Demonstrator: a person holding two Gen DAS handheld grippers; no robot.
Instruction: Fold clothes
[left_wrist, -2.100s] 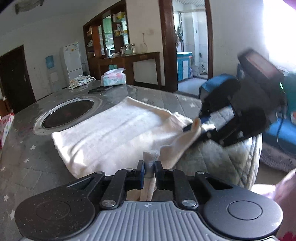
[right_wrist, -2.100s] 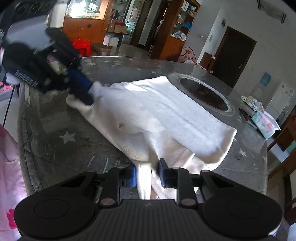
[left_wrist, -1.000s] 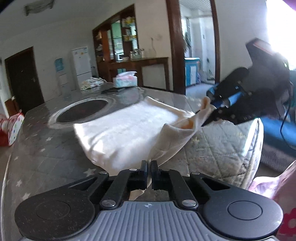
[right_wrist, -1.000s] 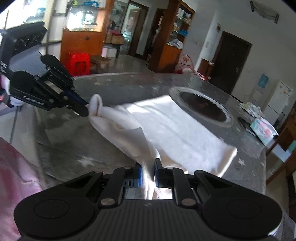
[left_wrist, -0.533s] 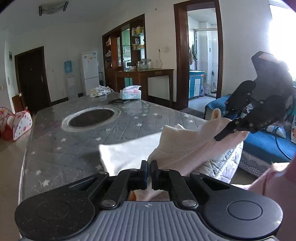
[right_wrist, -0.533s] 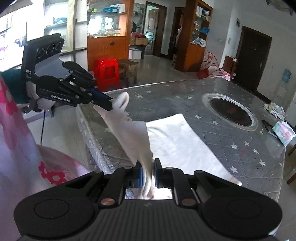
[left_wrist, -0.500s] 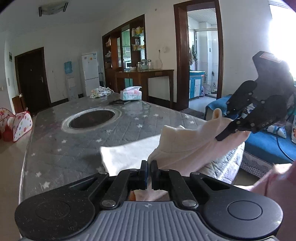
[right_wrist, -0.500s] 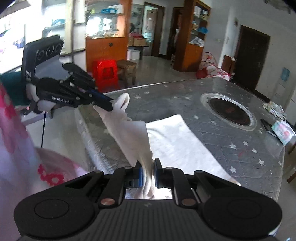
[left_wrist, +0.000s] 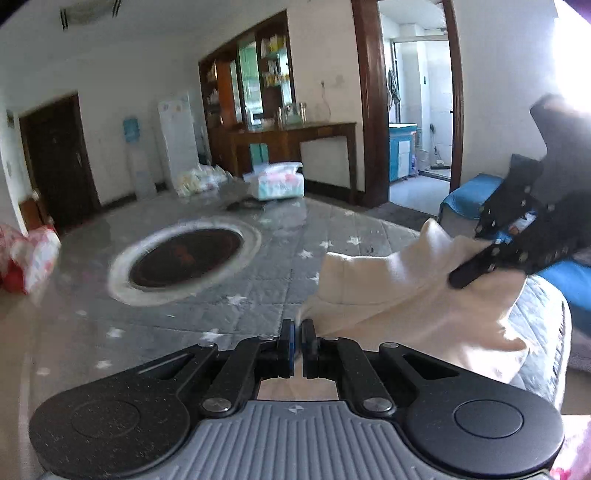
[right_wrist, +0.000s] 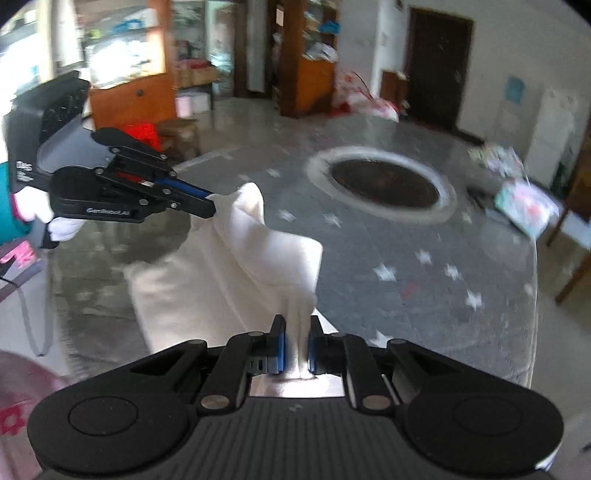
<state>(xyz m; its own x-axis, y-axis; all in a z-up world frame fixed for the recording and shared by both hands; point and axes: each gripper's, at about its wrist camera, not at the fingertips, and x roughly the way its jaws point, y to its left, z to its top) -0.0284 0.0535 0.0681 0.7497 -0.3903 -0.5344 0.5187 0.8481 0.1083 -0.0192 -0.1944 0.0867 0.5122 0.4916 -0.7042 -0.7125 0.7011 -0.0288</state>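
Lifted higher w/ cloth (right_wrist: 258, 254): left gripper (left_wrist: 297, 334) & right gripper (right_wrist: 295, 339) fingers both clamped on it.

white garment (right_wrist: 258, 258) lifted higher — mostly off table (right_wrist: 406, 288)

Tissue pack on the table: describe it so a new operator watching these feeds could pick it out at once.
Start at the dark round inset ringed in pale grey in the star-patterned table cover. Beyond it, near the far edge, lies the tissue pack. It is a boxy pink-and-teal block, unlike the crumpled pale cloth heap beside it.
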